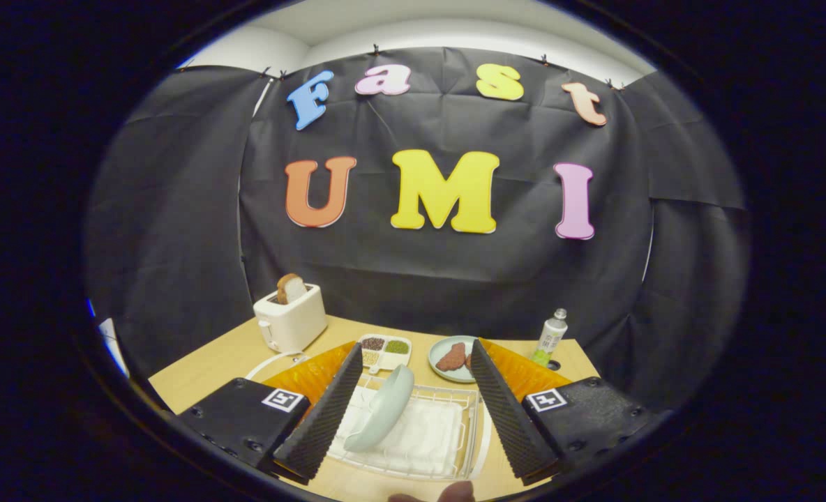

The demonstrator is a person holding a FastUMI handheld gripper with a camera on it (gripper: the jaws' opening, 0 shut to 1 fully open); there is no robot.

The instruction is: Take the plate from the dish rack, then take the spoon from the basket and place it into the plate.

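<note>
A pale green plate stands on edge, tilted, in the white wire dish rack on the wooden table. My gripper is open above the rack, its two black ribbed fingers spread wide. The plate lies between the fingers, close to the left one and apart from both. Nothing is held.
Beyond the rack are a white toaster with bread in it, a small divided tray of grains, a second pale plate with brown food, and a small bottle. Orange pieces sit behind both fingers. The table's back edge meets the black wall.
</note>
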